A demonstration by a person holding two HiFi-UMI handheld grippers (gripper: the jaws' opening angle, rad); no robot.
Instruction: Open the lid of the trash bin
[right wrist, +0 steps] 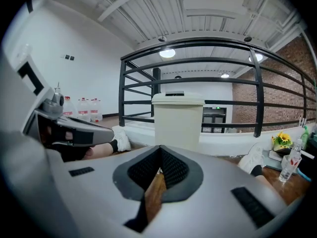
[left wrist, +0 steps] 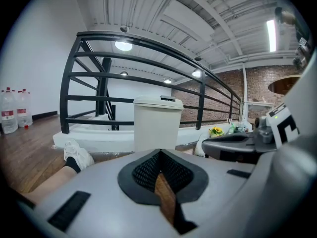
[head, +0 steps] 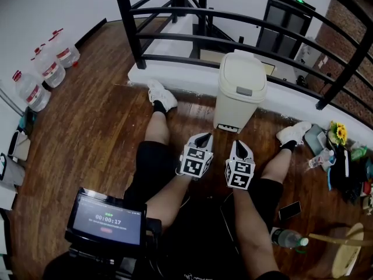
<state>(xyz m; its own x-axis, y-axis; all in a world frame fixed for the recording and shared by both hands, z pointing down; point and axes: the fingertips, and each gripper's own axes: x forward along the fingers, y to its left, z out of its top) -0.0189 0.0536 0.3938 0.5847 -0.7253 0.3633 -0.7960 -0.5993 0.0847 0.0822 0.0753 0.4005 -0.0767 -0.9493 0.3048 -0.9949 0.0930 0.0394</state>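
Observation:
A cream trash bin (head: 240, 92) with its lid down stands on the wood floor against the white curb, between the person's feet. A grey push tab (head: 244, 91) sits on the lid. Both grippers hover above the person's knees, short of the bin and apart from it. My left gripper (head: 201, 138) is shut, jaws meeting at the tips with nothing in them. My right gripper (head: 240, 147) is shut and empty too. The bin (left wrist: 157, 122) shows straight ahead in the left gripper view, and the bin (right wrist: 178, 119) likewise in the right gripper view.
A black railing (head: 175, 19) runs behind the bin on a white curb (head: 192, 77). Water jugs (head: 48, 69) stand at the far left wall. Clutter with a yellow flower (head: 338, 134), a bottle (head: 288, 238) and a phone (head: 289, 210) lies at the right. A timer screen (head: 106, 219) sits bottom left.

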